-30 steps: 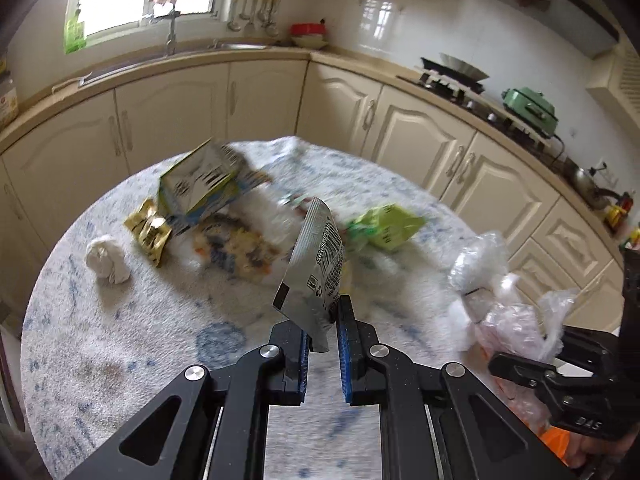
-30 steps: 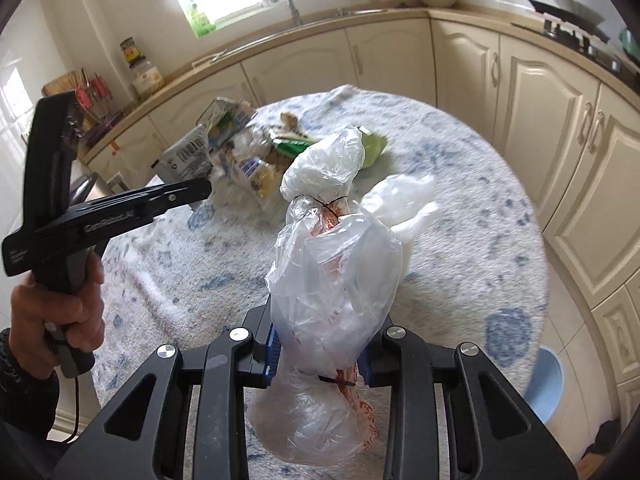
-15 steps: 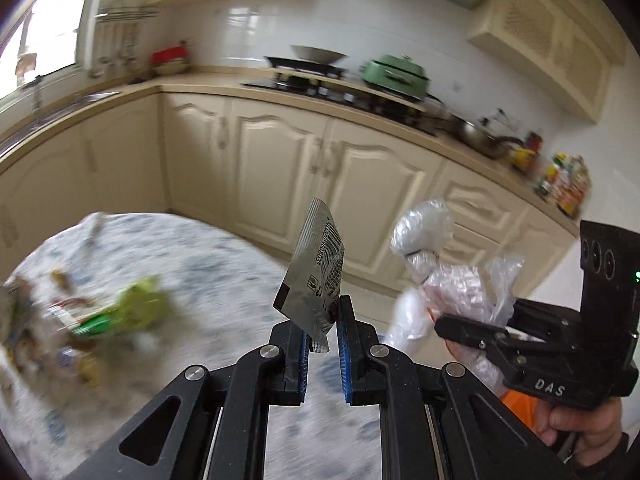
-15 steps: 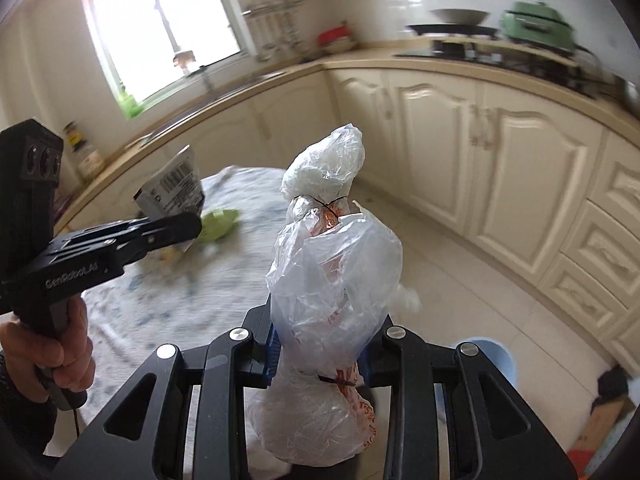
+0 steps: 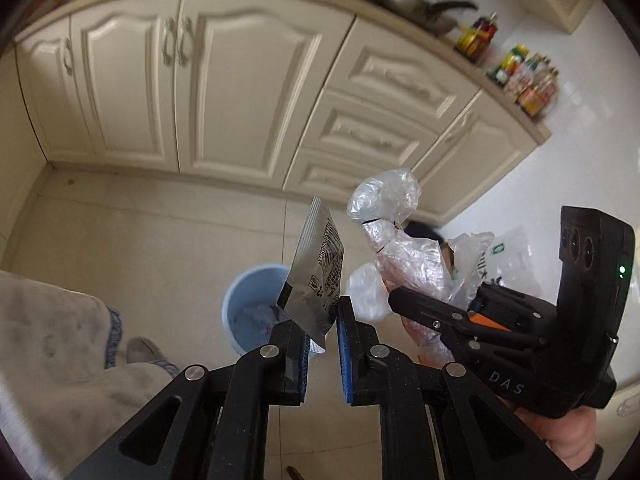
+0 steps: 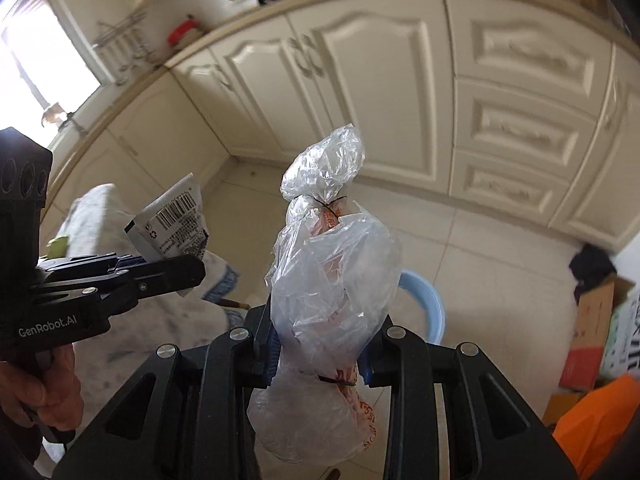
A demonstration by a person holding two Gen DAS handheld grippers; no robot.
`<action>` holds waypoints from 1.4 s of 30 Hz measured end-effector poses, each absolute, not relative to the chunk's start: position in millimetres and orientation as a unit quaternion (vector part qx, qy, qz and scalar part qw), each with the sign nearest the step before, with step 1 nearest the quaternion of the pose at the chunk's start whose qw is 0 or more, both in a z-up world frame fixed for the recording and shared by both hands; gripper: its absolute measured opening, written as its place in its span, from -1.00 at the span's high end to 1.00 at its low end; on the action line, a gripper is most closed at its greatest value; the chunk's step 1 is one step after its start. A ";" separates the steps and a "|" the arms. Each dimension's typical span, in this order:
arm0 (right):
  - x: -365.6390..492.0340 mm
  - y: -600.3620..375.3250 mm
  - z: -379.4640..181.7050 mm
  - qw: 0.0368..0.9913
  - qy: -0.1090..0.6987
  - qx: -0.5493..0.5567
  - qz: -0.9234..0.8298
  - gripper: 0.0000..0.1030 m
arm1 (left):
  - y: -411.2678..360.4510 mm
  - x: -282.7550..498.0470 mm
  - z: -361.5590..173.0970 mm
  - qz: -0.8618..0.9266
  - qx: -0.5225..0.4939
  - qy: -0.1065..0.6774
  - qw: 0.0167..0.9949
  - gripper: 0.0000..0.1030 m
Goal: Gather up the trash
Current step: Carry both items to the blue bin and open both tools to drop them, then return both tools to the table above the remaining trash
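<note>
1. Above the blue bin (image 5: 256, 308) on the tiled floor (image 5: 152, 240), both tools are carrying trash, each clamped on its own piece.
2. The left tool (image 5: 322, 344) is gripping a silver wrapper (image 5: 318, 280) by its lower corner; its jaws are closed almost together on the thin foil, and the wrapper is standing up and tilting away from the tool, its long axis running along the fingers.
3. The right tool (image 6: 318, 344) is squeezing a tied clear plastic bag (image 6: 332, 264) at its waist, jaws held partly apart by the bag's bulk; the knotted top is rising above the pads and the bottom is sagging below them.
4. The relation that matters: in the left wrist view the bin's opening is lying directly behind and below the wrapper, so the left tool appears the nearer to a drop.
5. In the right wrist view the bin's rim (image 6: 434, 312) is peeking out just right of the bag, mostly hidden behind it, so the right tool also looks close to the bin, slightly to one side.
6. A cloth-covered bench (image 5: 48, 344) is sitting to the left of the bin, well clear of both loads.
7. My judgement: opening the jaws over the bin is the coming step.
</note>
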State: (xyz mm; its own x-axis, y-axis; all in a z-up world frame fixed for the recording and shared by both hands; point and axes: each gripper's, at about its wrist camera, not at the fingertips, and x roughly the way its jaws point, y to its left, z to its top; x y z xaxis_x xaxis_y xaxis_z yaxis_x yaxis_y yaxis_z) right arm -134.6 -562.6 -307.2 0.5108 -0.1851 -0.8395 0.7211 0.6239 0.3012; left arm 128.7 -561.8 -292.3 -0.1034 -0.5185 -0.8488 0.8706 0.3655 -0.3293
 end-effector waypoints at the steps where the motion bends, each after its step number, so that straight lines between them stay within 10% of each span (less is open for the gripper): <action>1: -136.0 -569.7 -318.1 0.799 0.409 0.339 -0.283 0.42 | -574.2 137.3 -301.0 -0.533 0.175 0.524 0.641 0.82; 10: -137.1 -613.1 -398.3 0.759 0.429 0.403 -0.277 0.41 | -689.7 173.3 -373.1 -0.505 0.219 0.582 0.599 0.71; 14: -138.2 -629.4 -422.5 0.744 0.422 0.433 -0.284 0.28 | -721.7 185.0 -399.0 -0.482 0.252 0.591 0.595 -0.25; 16: -142.9 -637.4 -439.9 0.722 0.431 0.459 -0.288 -0.29 | -730.9 193.8 -406.3 -0.467 0.243 0.599 0.603 -0.39; 32: -164.4 -612.9 -409.4 0.729 0.408 0.451 -0.314 -0.43 | -641.1 158.6 -305.5 -0.452 0.218 0.520 0.691 -0.75; 42: -145.1 -564.3 -333.4 0.767 0.368 0.415 -0.323 -1.00 | -508.5 138.9 -208.6 -0.459 0.166 0.461 0.741 -0.98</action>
State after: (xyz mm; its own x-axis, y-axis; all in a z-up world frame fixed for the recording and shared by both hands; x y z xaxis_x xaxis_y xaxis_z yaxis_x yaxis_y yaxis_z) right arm -145.1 -564.3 -333.4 0.5206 -0.1902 -0.8323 0.8008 0.4469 0.3988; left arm 138.9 -508.5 -208.6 0.1526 -0.5275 -0.8358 0.8339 0.5226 -0.1775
